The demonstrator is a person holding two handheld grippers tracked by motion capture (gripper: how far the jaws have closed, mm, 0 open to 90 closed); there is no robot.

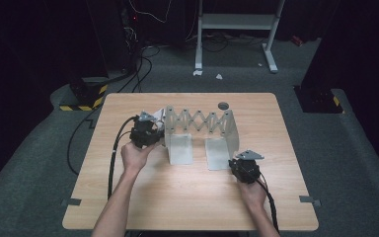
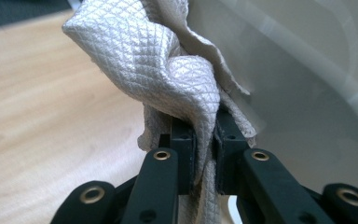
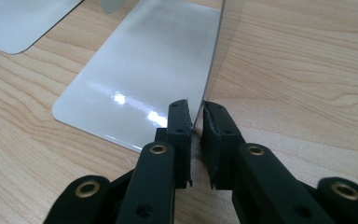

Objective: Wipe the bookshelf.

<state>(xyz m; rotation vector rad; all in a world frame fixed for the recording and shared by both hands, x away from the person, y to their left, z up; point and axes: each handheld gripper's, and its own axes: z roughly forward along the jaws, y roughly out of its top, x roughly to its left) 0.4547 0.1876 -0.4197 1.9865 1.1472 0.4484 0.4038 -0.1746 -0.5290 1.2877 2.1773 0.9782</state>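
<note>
Fingers of the left gripper [image 2: 204, 140] are pinched together on one white, diamond-textured cloth [image 2: 149, 60]. The cloth bunches up just above the pads, spills over both sides of them, and a strip of it hangs down between the two black jaws. Immediately to the right of those fingers, touching the cloth, rises the pale, smooth wall of the single expandable bookend rack [image 2: 303, 79]; to their left lies bare wood of the one table [image 2: 37, 116].

Fingers of the right gripper [image 3: 196, 123] are closed on the thin upright end plate of that same rack, the plate's edge standing in the narrow slot between the pads. One flat, glossy base plate [image 3: 144, 70] lies on the table just ahead and to the left of those fingers, and a second base plate's corner [image 3: 23, 21] shows farther left.

From the high view, two hands hold two grippers: the left gripper [image 1: 145, 129] sits at the rack's left end with the cloth [image 1: 159, 114] beside it, and the right gripper [image 1: 243, 165] sits at the near right end. Between them the rack [image 1: 200, 122] stretches as one scissor lattice with two upright ends and two base plates.
</note>
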